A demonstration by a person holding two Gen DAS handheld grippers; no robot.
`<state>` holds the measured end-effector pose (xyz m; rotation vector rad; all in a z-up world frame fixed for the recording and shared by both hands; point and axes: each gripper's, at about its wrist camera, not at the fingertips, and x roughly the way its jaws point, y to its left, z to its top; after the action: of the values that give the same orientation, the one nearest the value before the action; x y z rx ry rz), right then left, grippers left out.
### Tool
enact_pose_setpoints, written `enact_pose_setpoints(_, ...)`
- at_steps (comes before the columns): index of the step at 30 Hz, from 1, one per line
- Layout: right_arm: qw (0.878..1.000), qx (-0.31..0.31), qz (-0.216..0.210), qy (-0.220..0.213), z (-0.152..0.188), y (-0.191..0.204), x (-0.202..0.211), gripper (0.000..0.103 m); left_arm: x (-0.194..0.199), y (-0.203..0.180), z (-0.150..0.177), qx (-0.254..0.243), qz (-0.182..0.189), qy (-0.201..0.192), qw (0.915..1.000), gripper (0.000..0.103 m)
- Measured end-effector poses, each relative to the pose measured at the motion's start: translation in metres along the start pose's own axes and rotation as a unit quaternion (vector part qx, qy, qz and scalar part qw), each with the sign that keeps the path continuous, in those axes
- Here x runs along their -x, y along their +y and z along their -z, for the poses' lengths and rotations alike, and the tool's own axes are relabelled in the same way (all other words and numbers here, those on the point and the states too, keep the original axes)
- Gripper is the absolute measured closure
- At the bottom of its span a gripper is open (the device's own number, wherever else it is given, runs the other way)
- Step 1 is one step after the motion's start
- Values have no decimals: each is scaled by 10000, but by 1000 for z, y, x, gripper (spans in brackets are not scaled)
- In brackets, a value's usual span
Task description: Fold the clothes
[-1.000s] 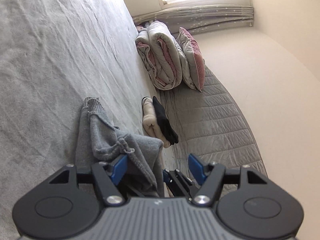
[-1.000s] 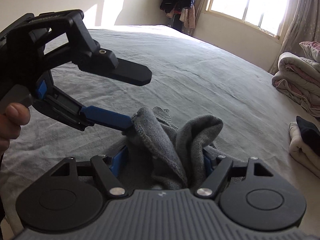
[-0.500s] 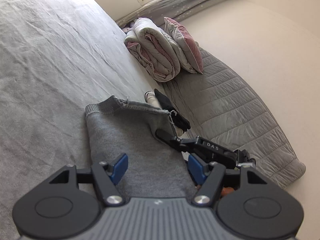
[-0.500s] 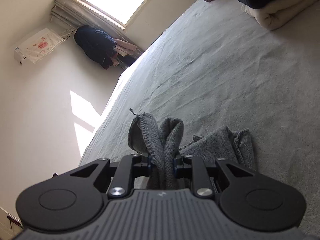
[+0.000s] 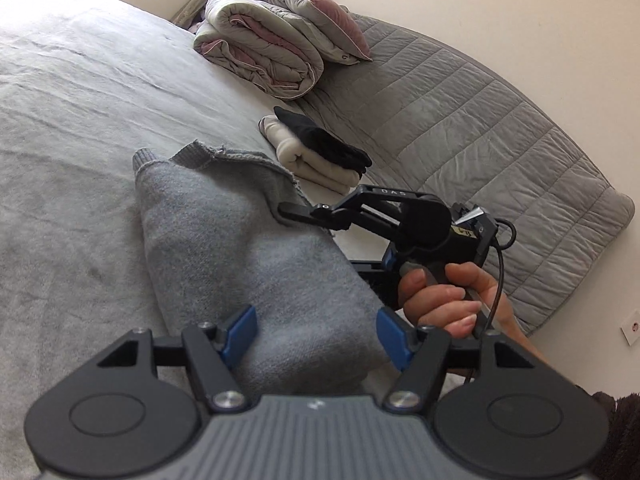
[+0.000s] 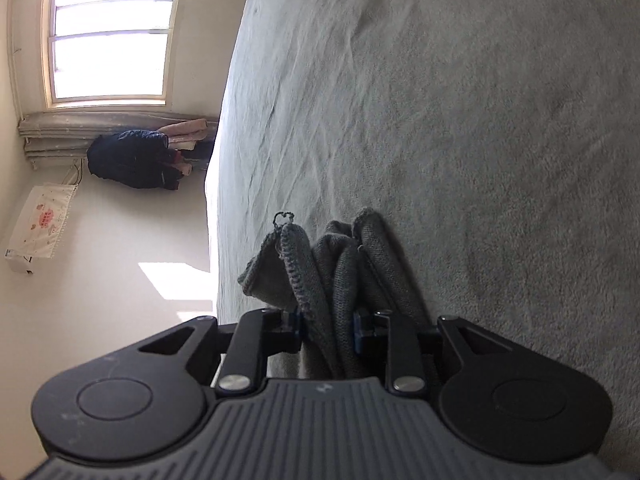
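Left gripper point(image 5: 316, 332): I see my blue fingers point(image 5: 240, 330) spread wide, one on each side of the grey sweater point(image 5: 240, 240), gripping nothing.
Right gripper point(image 6: 327, 330): my fingers are pressed onto a bunched fold of the sweater point(image 6: 320, 272); in the left wrist view its tip point(image 5: 296, 211) bites the sweater's far right edge.
Right hand point(image 5: 448, 296): wrapped around the handle.
Grey sweater: lies lengthwise on the bed point(image 5: 80, 120), ribbed hem at the far end, right edge lifted in my grip.
Folded pile point(image 5: 316, 152): cream and black garments, just beyond the sweater.
Quilt point(image 5: 260, 52): rolled, by a pillow point(image 5: 320, 20) at the headboard end.
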<state>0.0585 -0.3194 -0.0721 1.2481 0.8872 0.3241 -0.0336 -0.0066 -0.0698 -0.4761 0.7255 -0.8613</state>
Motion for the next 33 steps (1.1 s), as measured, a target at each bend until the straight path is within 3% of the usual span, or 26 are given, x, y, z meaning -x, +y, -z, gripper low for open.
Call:
enact_pose_setpoints(5,9978,635,114,-113,6,24,-4,56,2,-1,3,-71,23,30,10000,36)
enact_pose_setpoints(13,9762,2057,565,-396,27,55,-28,54,1,-9,5,-292,7,98,9995,36)
enact_pose_setpoints(16,9680,2413,495,-481,33,61,-33,77,0,-12,6,-362,17,123,9993,36)
enact_pose_setpoints(21,9830,1783,2,-443,18,41,-22,81,-2,-18,7,-456,78,157,9988,36)
enact_pose_setpoints(28,9967,687,-136,-401,5,6,-1,82,-10,-26,6,-522,179,211,9983,36)
enact_pose_setpoints(33,9966,759,65,-307,3,-5,-1,82,-17,-32,6,-590,158,236,9979,35)
